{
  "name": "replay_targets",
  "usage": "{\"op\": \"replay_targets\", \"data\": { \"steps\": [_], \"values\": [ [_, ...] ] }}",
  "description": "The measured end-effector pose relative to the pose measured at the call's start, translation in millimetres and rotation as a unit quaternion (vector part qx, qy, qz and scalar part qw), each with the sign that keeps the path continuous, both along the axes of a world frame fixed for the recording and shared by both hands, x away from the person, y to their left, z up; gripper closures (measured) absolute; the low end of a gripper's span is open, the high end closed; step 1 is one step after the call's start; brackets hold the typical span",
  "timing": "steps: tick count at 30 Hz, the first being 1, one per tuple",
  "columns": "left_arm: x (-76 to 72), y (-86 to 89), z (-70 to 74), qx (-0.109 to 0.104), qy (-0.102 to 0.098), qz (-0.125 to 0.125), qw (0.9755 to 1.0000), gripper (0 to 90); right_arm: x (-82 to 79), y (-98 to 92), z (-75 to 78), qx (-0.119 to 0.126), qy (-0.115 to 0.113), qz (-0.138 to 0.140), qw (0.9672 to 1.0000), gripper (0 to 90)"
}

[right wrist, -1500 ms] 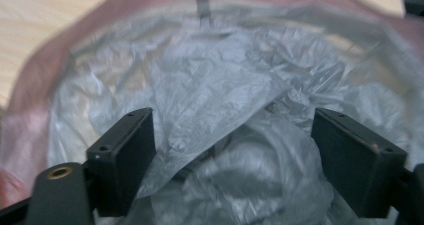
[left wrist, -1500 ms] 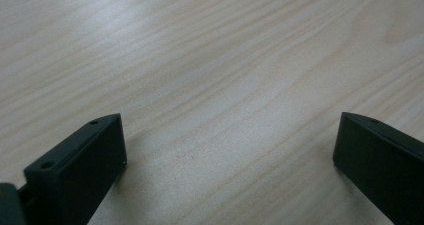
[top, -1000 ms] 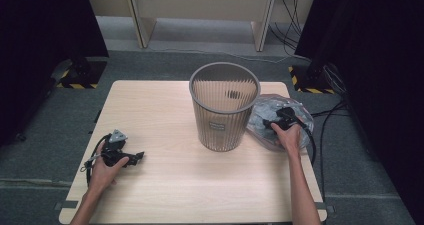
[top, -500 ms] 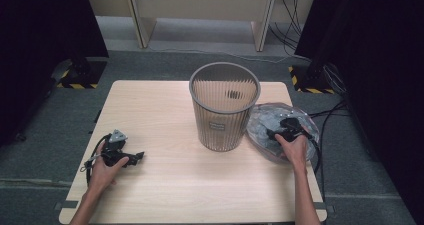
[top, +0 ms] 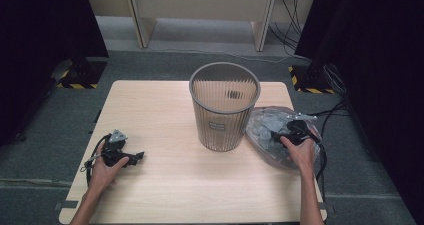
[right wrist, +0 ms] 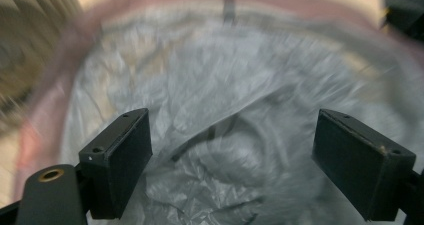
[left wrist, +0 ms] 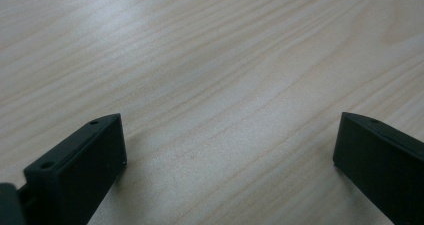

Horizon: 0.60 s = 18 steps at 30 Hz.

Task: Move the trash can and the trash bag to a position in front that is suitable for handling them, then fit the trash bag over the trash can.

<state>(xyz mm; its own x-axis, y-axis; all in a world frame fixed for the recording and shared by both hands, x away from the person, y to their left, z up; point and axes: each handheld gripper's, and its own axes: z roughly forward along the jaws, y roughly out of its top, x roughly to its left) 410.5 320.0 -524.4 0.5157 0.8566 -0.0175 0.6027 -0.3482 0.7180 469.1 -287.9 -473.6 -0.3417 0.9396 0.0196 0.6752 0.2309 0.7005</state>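
Thing in hand: a crumpled clear plastic bag [top: 272, 130], lying on the table [top: 165, 110] just right of the mesh waste basket [top: 223, 105] and touching its foot.
Bag, close up: in the right gripper view the film [right wrist: 225, 115] spreads in soft creases below the jaws, with a pinkish band running round its edge; the picture is blurred, so finer detail is lost.
Right hand-held gripper [top: 280, 134]: over the bag, jaws wide and just now opening further, nothing pinched between them.
Left hand-held gripper [top: 136, 157]: resting low on the bare table near the left front, jaws wide apart, nothing between them, well apart from the bag.
How it should handle: I judge it very light, limp and slippery; it will sag and change shape once lifted and offers no firm edge.
Where to take hold: a bunched ridge of film or the banded rim looks best, since a single flat layer would likely slide out.
Risk: a shallow pinch may catch only air or tear thin film.
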Motion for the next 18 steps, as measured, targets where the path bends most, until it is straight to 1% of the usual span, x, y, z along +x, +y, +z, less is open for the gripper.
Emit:
{"op": "replay_targets", "data": {
  "steps": [1,2,3,4,5,7,9,11,13,15,17,18],
  "values": [
    [0.0,0.0,0.0,0.000,0.000,0.000,1.0000,0.0,2.2,0.5,-5.9,-0.005,0.006,0.003,1.0000,16.5],
    [-0.1,-0.1,0.0,0.000,0.000,0.000,1.0000,0.0,4.1,1.7,-11.9,-0.012,0.012,0.001,0.9999,16.6],
    [-0.1,-0.1,0.0,0.001,0.000,0.000,1.0000,0.0,6.2,2.4,-17.6,-0.023,0.015,0.000,0.9996,16.7],
    [-0.3,-0.2,0.1,0.001,-0.001,0.000,1.0000,0.0,7.3,3.9,-22.4,-0.026,0.019,-0.001,0.9995,16.7],
    [-0.5,-0.5,0.0,0.000,-0.001,0.000,1.0000,0.0,8.1,5.1,-25.5,-0.028,0.018,0.000,0.9994,16.8],
    [-0.7,-0.6,0.1,0.001,-0.001,-0.001,1.0000,0.0,8.2,6.2,-27.6,-0.029,0.016,0.003,0.9994,19.8],
    [-1.0,-0.8,0.1,0.001,-0.002,-0.001,1.0000,0.0,6.9,4.9,-27.7,-0.029,0.015,0.004,0.9995,26.3],
    [-1.4,-1.1,0.1,0.001,-0.002,-0.003,1.0000,0.1,4.9,4.4,-26.0,-0.032,0.017,0.009,0.9993,35.6],
    [-1.4,-1.1,0.0,0.001,-0.002,-0.003,1.0000,0.0,3.0,3.8,-23.8,-0.032,0.018,0.007,0.9993,44.2],
    [-1.5,-1.1,0.1,0.001,-0.002,-0.003,1.0000,0.0,0.8,3.1,-23.1,-0.029,0.018,0.002,0.9994,49.0],
    [-1.5,-1.2,0.1,0.001,-0.002,-0.003,1.0000,0.0,-0.7,1.6,-22.9,-0.030,0.012,0.004,0.9995,53.7],
    [-1.5,-1.2,0.1,0.001,-0.002,-0.003,1.0000,0.0,-1.5,1.1,-22.2,-0.026,0.013,0.003,0.9996,56.4]
  ]
}}
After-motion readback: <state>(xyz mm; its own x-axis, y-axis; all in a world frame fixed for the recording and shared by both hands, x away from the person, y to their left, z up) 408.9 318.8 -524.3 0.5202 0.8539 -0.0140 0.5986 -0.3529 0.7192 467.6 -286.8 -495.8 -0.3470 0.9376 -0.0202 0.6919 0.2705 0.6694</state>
